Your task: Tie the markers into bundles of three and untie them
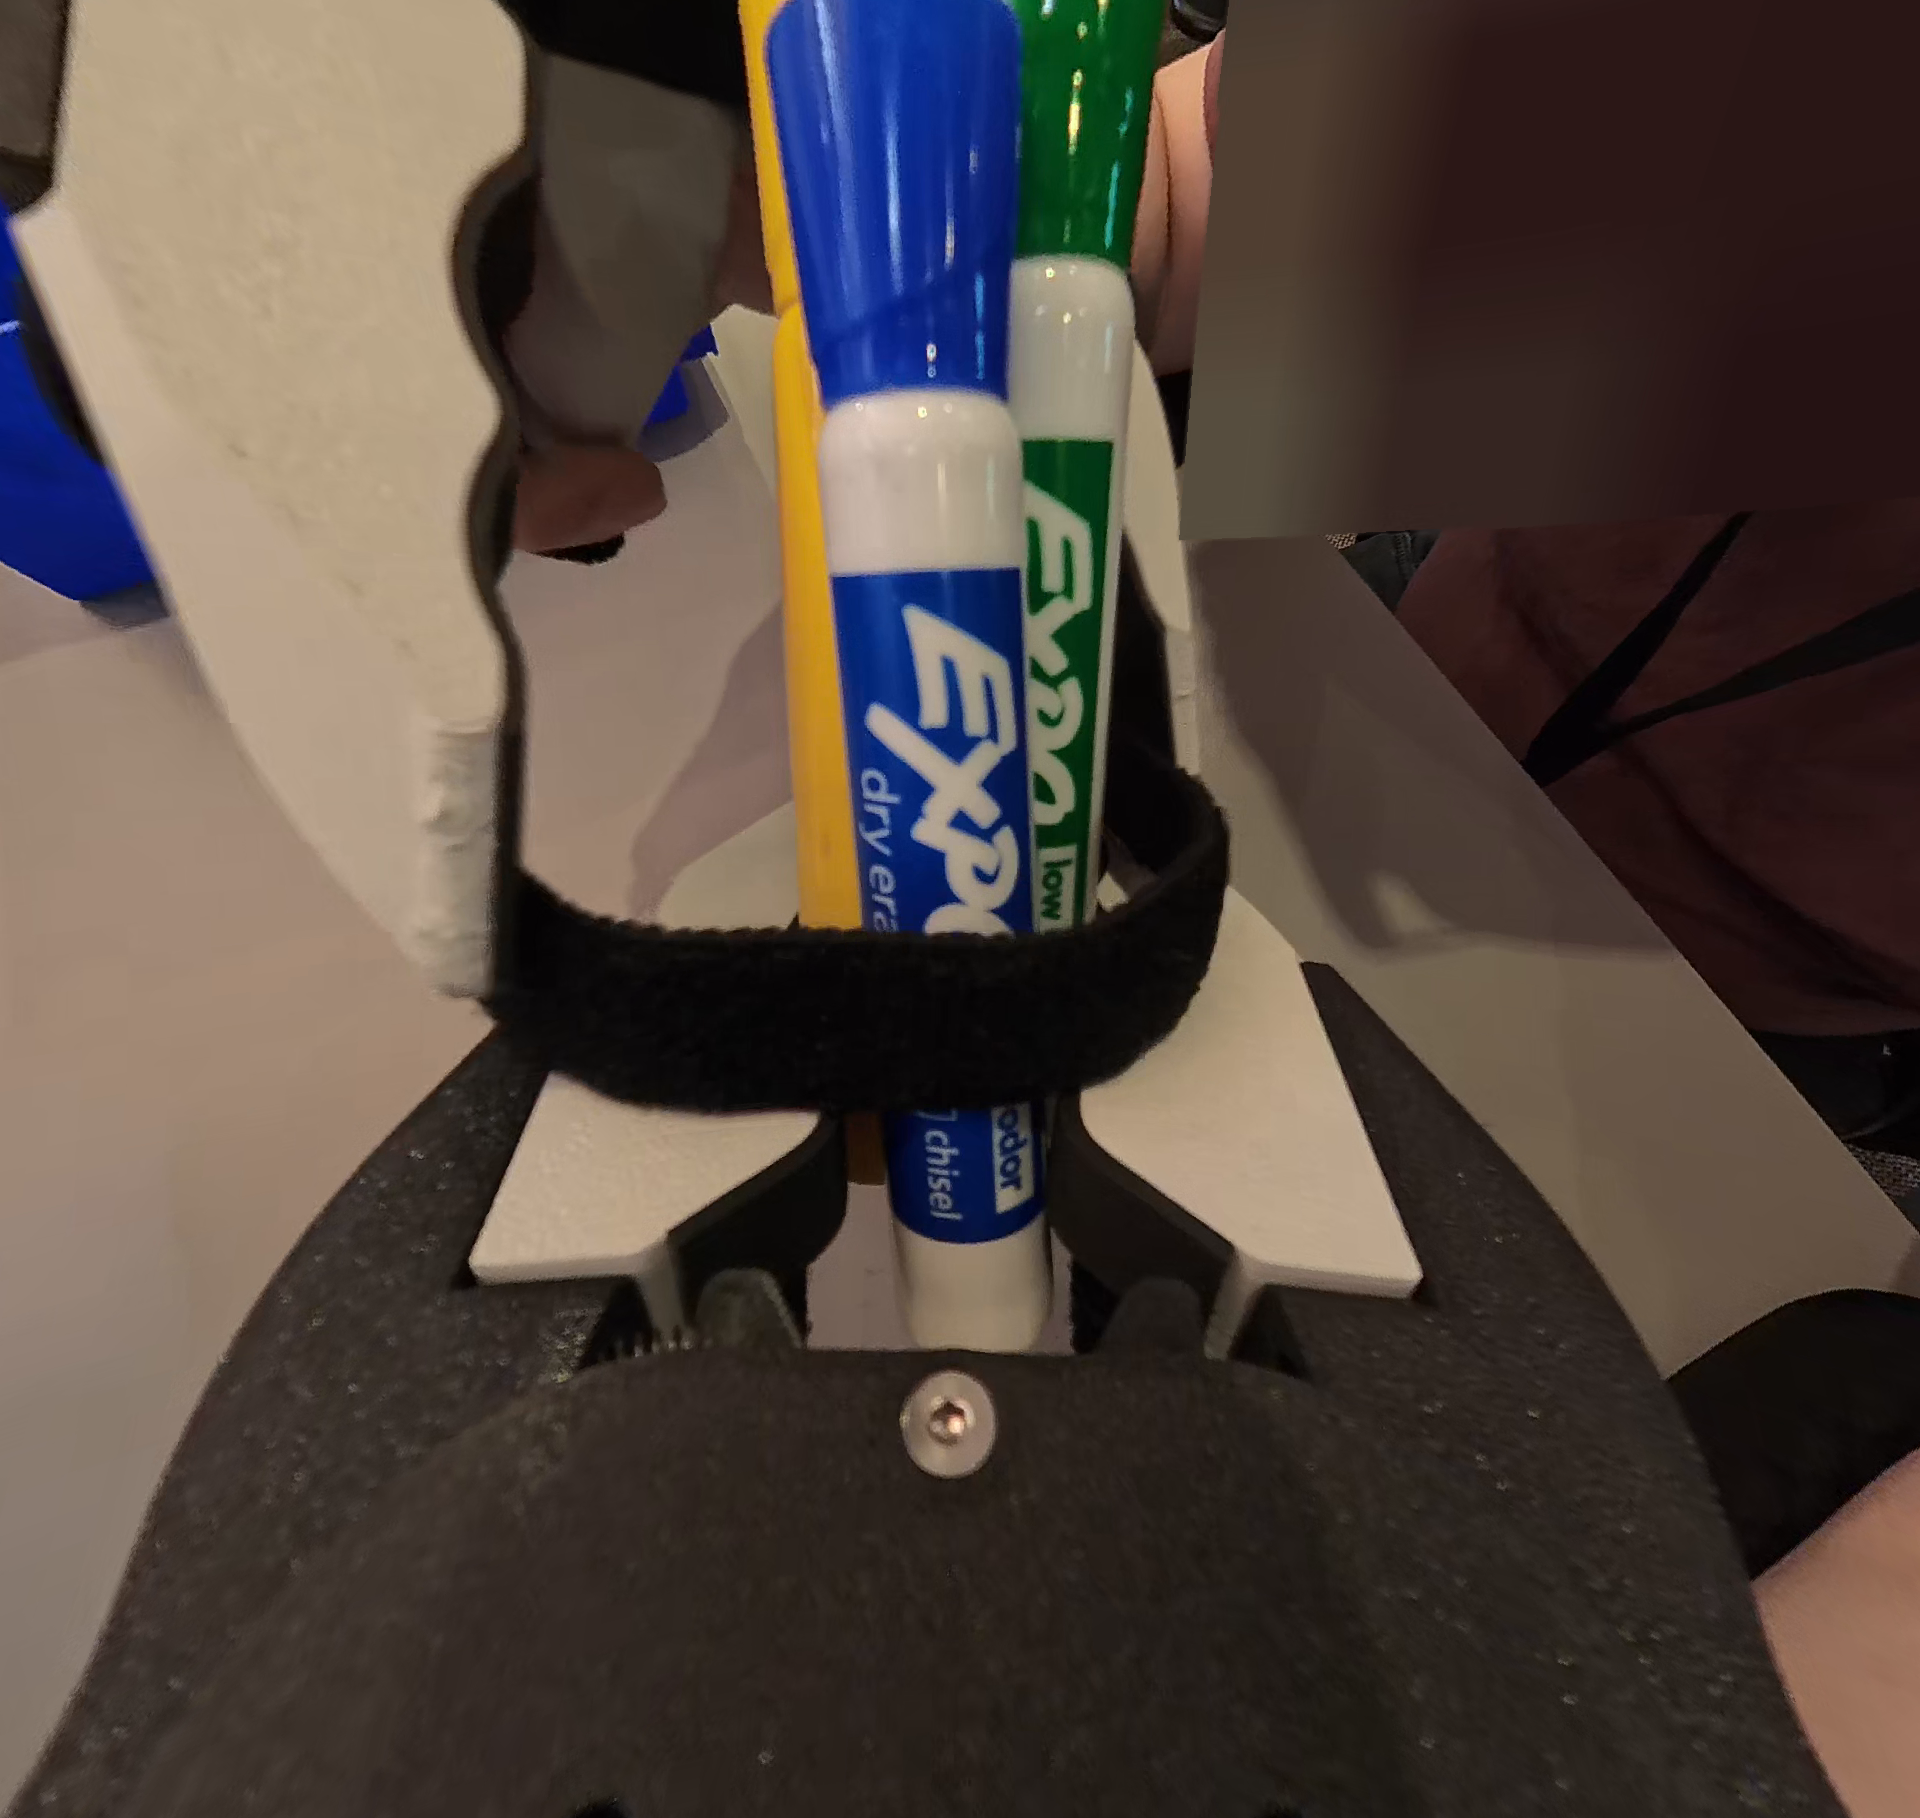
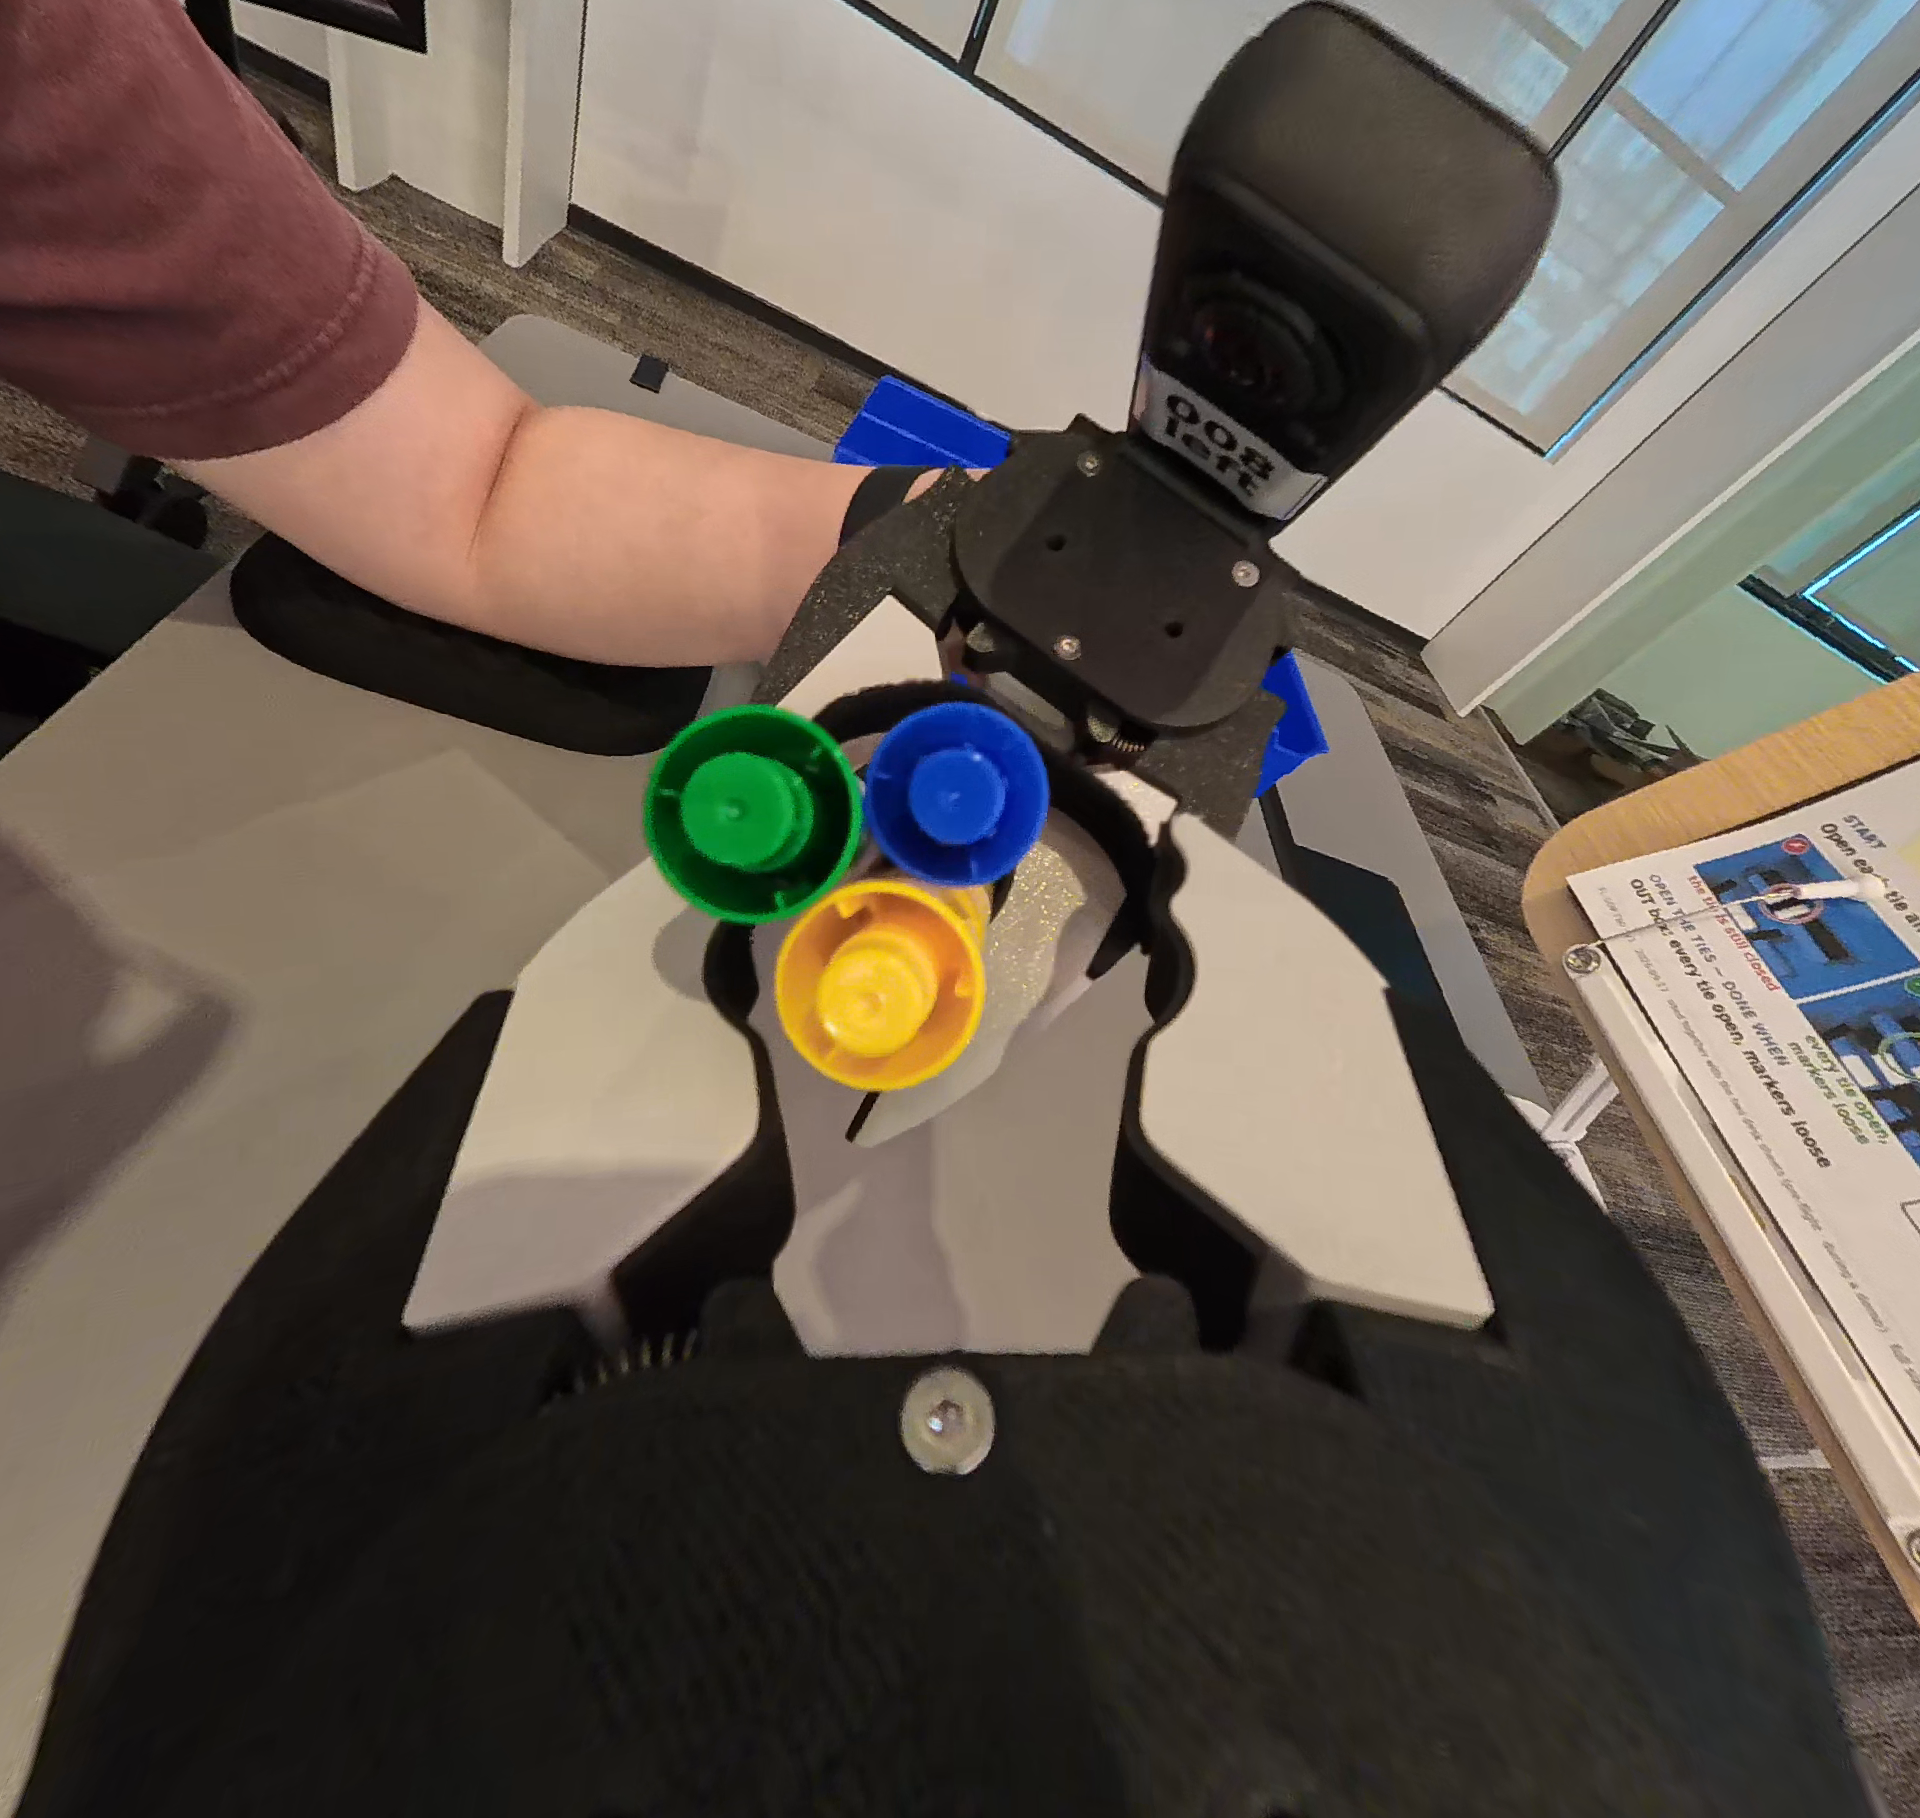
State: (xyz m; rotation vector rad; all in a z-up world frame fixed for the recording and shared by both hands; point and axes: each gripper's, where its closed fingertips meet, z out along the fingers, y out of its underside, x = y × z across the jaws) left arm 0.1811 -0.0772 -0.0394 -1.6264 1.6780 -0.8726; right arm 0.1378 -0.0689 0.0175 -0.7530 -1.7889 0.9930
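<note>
The left gripper (image 1: pixel 961 1186) clamps its jaws on the lower barrels of three upright markers: blue marker (image 1: pixel 914 521), green marker (image 1: pixel 1070 397), yellow marker (image 1: pixel 805 625). A loose black hook-and-loop strap (image 1: pixel 852 1010) loops around them, one end beside the right gripper's finger (image 1: pixel 312 418). The right gripper (image 2: pixel 940 999) stands with jaws parted around the caps, which point at its camera; whether it touches the strap cannot be told. Beneath lies a grey table (image 2: pixel 260 885); an instruction sheet (image 2: pixel 1787 1041) sits to one side, cut off. A person's forearm (image 2: pixel 582 532) rests behind.
</note>
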